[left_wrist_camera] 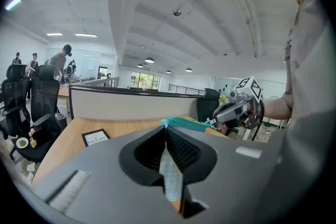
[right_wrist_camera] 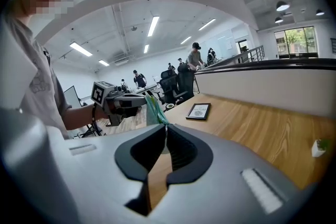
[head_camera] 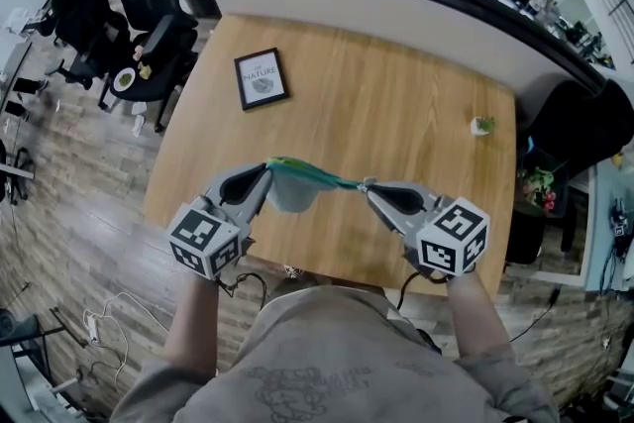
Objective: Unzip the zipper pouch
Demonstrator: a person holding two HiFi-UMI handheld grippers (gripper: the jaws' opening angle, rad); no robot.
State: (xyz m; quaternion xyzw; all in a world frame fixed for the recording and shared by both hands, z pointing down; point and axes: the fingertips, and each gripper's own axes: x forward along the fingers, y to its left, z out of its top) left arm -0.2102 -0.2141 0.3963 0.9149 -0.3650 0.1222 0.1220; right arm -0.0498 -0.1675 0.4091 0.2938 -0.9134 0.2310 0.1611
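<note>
Head view, steeply down: a person in a grey shirt (head_camera: 327, 362) holds the left gripper (head_camera: 265, 175) and the right gripper (head_camera: 369, 188) over the near edge of a wooden table (head_camera: 416, 104). A zipper pouch (head_camera: 294, 185) is strung in the air between them. The left gripper's jaws are pressed together on the pouch's pale mesh end. The right gripper's jaws are closed on the opposite end, apparently at the zipper pull, which is too small to confirm. The pouch's long axis, its teal zipper edge, runs left to right from one gripper to the other, and the body hangs below near the left gripper. Farther up the table lies a framed print (head_camera: 262, 78), and a small potted plant (head_camera: 482, 125) stands near the right edge. Beyond, a curved white partition (head_camera: 416, 0) borders the table. Black office chairs (head_camera: 149, 15) stand on the wood-plank floor (head_camera: 69, 163) at left.
</note>
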